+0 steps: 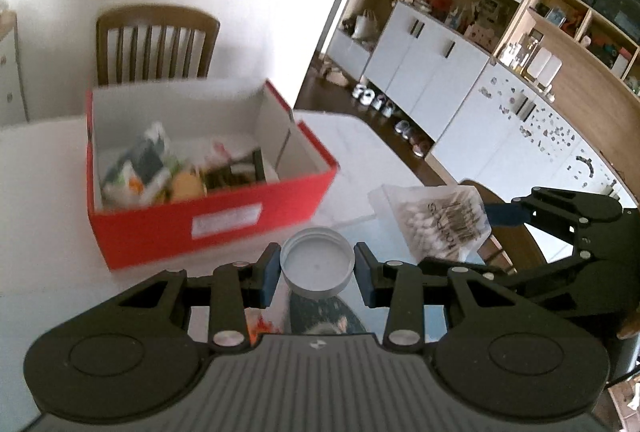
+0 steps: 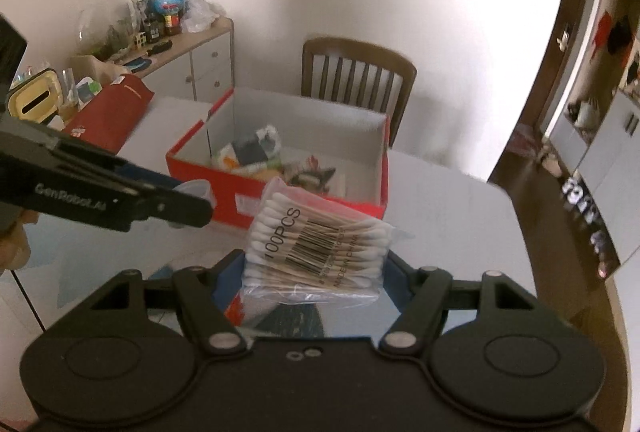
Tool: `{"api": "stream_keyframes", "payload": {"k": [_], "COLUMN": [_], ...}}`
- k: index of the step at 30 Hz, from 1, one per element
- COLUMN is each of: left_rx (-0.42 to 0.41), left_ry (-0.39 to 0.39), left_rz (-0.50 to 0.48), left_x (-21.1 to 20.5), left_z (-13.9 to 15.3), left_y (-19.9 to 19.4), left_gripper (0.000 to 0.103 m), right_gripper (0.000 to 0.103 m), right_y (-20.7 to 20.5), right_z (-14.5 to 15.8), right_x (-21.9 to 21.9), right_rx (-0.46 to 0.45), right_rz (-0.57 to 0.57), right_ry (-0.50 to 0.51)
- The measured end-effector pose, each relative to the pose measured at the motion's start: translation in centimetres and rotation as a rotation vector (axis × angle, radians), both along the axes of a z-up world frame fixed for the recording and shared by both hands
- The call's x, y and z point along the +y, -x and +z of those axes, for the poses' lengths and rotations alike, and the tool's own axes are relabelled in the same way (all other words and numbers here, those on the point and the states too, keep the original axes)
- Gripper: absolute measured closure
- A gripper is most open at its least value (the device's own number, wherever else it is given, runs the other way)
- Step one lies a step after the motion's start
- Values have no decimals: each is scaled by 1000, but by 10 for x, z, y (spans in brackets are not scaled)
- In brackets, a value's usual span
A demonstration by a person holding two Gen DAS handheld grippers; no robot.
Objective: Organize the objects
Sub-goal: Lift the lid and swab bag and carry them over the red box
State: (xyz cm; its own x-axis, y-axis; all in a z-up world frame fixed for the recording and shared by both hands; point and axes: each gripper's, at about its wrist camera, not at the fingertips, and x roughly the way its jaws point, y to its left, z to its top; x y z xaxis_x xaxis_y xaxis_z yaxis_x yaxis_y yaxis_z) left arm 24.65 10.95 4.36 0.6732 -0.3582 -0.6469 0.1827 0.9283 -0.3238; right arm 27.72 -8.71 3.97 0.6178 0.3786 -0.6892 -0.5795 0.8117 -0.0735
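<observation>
My left gripper (image 1: 317,266) is shut on a round pale lid (image 1: 317,260), held hollow side up above the white table (image 1: 48,191). The same lid (image 2: 197,189) and left gripper (image 2: 188,197) show at the left of the right wrist view. My right gripper (image 2: 314,272) is shut on a clear bag of cotton swabs (image 2: 316,244) printed with a barcode. In the left wrist view this bag (image 1: 436,218) hangs in the right gripper (image 1: 468,238) at the right. Beyond both stands an open red box (image 1: 208,228) (image 2: 372,209) holding several packets.
A wooden chair (image 2: 356,71) stands behind the table at the wall. A red box lid (image 2: 112,115) leans beside a cluttered sideboard (image 2: 200,59) on the left. White cabinets and shelves (image 1: 440,71) line the right wall, with shoes (image 1: 376,99) on the floor.
</observation>
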Motion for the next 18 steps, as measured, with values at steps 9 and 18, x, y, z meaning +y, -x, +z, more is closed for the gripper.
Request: {"api": "stream_keyframes", "payload": {"k": [9,18], "left_rx": [-66,-106], "left_ry": [-61,-167], "left_rz": [14,68], "left_x": [11,28], "left_z": [22,24], "left_y": [-41,-85], "left_gripper": [65,65], "right_gripper": [32,32], "right_y": [-37,-78], "right_z": [14,10], "right_x": [32,63], "right_rx": [-64,-94], "right_rz": [26,11], "right_ry": [15,43]}}
